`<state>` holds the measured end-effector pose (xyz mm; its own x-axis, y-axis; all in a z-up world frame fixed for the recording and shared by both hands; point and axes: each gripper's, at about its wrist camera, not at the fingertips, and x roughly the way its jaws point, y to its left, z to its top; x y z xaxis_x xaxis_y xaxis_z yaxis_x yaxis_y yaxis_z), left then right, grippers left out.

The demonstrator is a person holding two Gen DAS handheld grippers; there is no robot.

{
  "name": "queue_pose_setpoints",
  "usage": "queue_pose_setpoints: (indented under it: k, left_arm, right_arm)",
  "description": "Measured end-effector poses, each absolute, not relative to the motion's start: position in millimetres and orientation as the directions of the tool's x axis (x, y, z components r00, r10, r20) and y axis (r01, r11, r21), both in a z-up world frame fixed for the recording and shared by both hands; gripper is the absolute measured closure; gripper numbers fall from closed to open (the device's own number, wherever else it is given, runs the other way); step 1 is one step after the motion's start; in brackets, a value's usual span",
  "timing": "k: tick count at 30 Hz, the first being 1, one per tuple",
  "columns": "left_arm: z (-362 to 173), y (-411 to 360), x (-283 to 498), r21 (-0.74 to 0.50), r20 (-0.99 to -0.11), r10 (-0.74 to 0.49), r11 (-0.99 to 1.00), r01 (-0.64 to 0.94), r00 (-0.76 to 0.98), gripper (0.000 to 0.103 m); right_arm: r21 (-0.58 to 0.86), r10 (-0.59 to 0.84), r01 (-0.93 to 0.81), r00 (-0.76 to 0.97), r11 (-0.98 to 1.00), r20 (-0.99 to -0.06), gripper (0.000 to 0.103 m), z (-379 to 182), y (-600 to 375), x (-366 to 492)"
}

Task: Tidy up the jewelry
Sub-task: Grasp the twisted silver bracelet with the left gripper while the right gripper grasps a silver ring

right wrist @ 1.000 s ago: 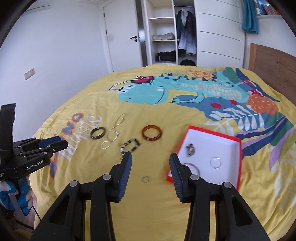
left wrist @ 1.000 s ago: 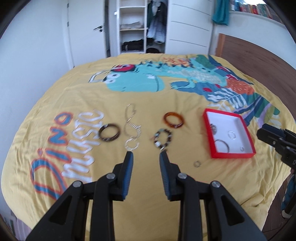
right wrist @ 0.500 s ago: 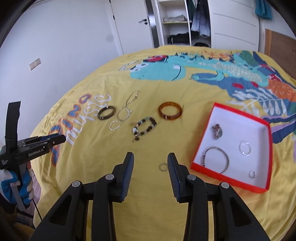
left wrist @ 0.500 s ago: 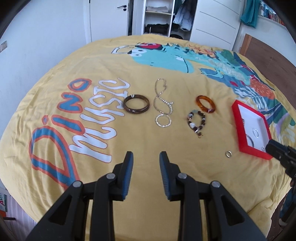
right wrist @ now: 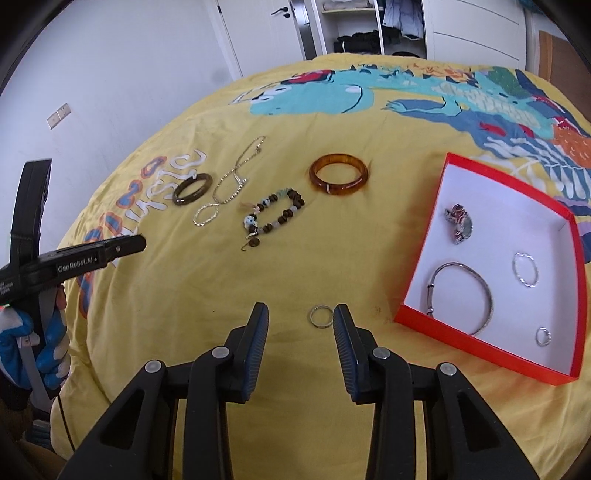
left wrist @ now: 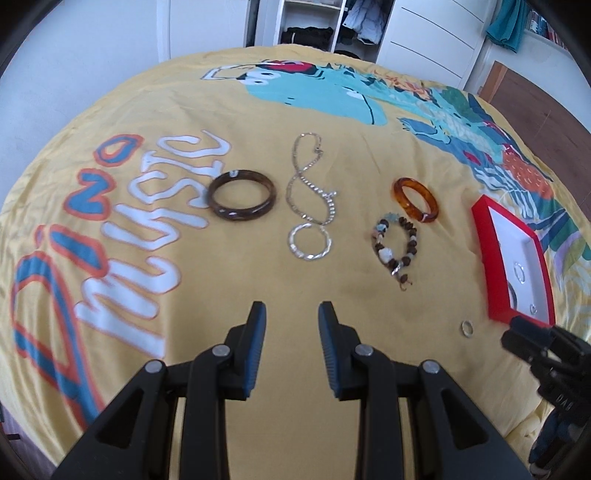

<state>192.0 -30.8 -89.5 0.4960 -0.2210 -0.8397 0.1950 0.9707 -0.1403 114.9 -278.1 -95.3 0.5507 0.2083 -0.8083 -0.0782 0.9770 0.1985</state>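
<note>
On the yellow bedspread lie a dark brown bangle (left wrist: 242, 199) (right wrist: 192, 189), a silver necklace (left wrist: 309, 206) (right wrist: 228, 186), a beaded bracelet (left wrist: 395, 245) (right wrist: 272, 216), an amber bangle (left wrist: 415, 199) (right wrist: 338, 178) and a small silver ring (right wrist: 320, 316) (left wrist: 467, 328). A red box (right wrist: 480, 341) (left wrist: 484, 236) holds a silver bangle (right wrist: 476, 291), a brooch (right wrist: 459, 222) and two rings. My left gripper (left wrist: 290, 325) is open and empty, below the necklace. My right gripper (right wrist: 300, 326) is open, with the small ring just inside its right finger.
The bed's near edge drops off close below both grippers. A wooden headboard (left wrist: 535, 96) stands at the right. A white door (right wrist: 266, 33) and an open wardrobe (left wrist: 321, 22) stand beyond the bed's far end.
Both grippers have moved lower and forward over the bed. The small ring now lies between my right gripper's fingers. Both stay open.
</note>
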Motion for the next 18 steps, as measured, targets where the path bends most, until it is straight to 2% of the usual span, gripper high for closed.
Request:
queue_pose_setpoints:
  k: [3,8,18]
  left_arm:
    - [-95.9,-39.2,207.9,-0.164,-0.836,-0.247,0.965,0.205,0.49,0.065]
    - [-107.9,-54.9,233.2,-0.183,-0.84,-0.273,0.956,0.229,0.468,0.065]
    - [-137.9,-71.1,267.7,-0.148,-0.863,-0.24,0.961,0.232,0.444,0.065]
  right_arm:
    - [0.197,0.207,-0.078,0.542,0.977,-0.815,0.067,-102.8,-278.0,122.6]
    - [0.195,0.209,-0.083,0.524,0.977,-0.826,0.067,-115.8,-276.0,133.4]
    - [0.191,0.205,-0.079,0.479,0.978,-0.854,0.067,-141.2,-276.0,144.8]
